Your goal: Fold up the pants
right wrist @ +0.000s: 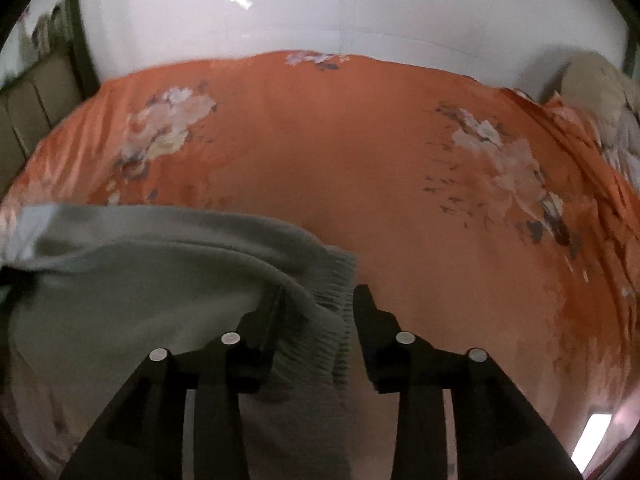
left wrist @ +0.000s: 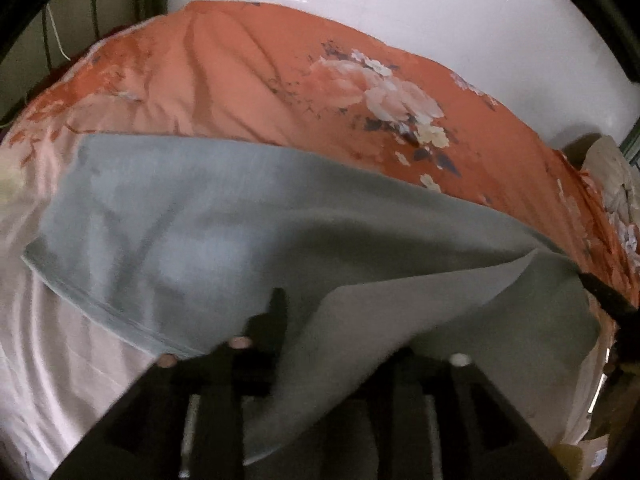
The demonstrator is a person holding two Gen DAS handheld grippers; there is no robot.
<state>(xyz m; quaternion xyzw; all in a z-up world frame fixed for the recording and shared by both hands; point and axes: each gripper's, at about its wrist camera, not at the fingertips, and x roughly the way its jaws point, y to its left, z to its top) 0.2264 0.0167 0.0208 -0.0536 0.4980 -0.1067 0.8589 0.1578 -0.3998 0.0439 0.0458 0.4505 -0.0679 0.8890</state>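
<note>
On the bedspread (right wrist: 320, 152), pants (right wrist: 120, 288) waistband edge between released right tongs (right wrist: 320, 300), left tongs (left wrist: 344, 320) unclear.

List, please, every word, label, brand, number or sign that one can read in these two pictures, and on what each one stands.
None: no readable text shows in either view.
Grey pants: no tag or print visible.
Orange floral bedsheet: flowers only, no lettering.
Cardboard piece at the lower right edge: a pale patch on it, too blurred to tell whether it is a label.
</note>
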